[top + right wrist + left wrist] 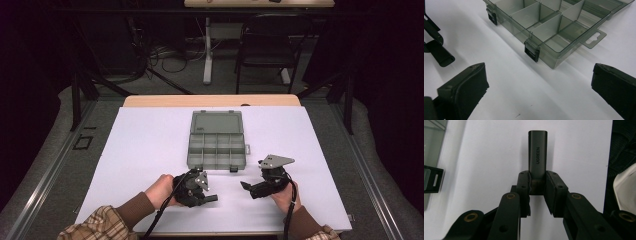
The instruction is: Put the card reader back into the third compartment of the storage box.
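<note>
The person's left hand (pixel 159 191) is reaching in from the bottom of the high view, wrapped around the left gripper (pixel 212 198), which is lying low over the white table (pixel 150 150) and pointing toward the right. The right hand (pixel 285 196) is coming in from the bottom right, holding the right gripper (pixel 243 186) so that it is pointing left, toward the other one; the 2 grippers are facing each other with a gap between them.

The left gripper is clamping a small dark grey metal adapter (pixel 537 155). It is a flat, rounded slab with "UGREEN" printed along its length and an open slot at its far end. In the left gripper view its near end is sitting squeezed between the 2 black pads, while most of its body is sticking straight out beyond the fingertips, over the white surface.

The right gripper is released: in the right gripper view its 2 jaws are standing wide apart with nothing between them. Beyond them an open, smoky transparent organizer box (pixel 554 27) with dividers and black latches is resting on the table, and the adapter is showing at the left edge, well apart from the right jaws. In the high view the box is lying just beyond both grippers, lid folded back.
</note>
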Tool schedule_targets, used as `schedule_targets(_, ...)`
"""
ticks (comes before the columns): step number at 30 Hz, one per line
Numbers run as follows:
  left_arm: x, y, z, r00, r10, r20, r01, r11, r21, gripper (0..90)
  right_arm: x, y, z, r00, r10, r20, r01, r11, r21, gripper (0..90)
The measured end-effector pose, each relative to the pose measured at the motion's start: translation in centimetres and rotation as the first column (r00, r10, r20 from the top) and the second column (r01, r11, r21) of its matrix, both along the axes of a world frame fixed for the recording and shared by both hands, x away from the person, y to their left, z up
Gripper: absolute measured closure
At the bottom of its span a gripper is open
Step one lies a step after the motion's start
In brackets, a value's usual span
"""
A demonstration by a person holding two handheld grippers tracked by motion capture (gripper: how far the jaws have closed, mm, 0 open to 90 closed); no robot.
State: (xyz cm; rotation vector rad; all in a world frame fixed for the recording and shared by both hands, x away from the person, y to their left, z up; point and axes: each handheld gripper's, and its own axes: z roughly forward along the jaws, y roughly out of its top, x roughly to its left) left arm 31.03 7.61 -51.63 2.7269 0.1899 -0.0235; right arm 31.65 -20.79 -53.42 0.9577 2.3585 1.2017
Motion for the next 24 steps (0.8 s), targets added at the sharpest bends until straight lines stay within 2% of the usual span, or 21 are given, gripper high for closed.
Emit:
schedule_targets(10,-0.13,0.52,0.27,0.9989,0.032,0.036,-0.03,0.9974,-0.066,74.2,0.0,-0.03,-0.03,1.0,-0.009,0.002,0.009,1.0,-0.002,0.0)
schedule_targets(21,0.13,0.97,0.25,0.9962,0.069,0.054,-0.061,0.9885,-0.138,74.2,0.01,-0.07,-0.05,1.0,-0.009,0.001,0.009,1.0,-0.003,0.0)
schedule_targets(24,0.11,1.02,0.13,0.995,0.082,0.057,-0.071,0.9835,-0.166,74.2,0.01,-0.05,-0.04,1.0,-0.008,0.004,0.008,1.0,-0.002,0.0)
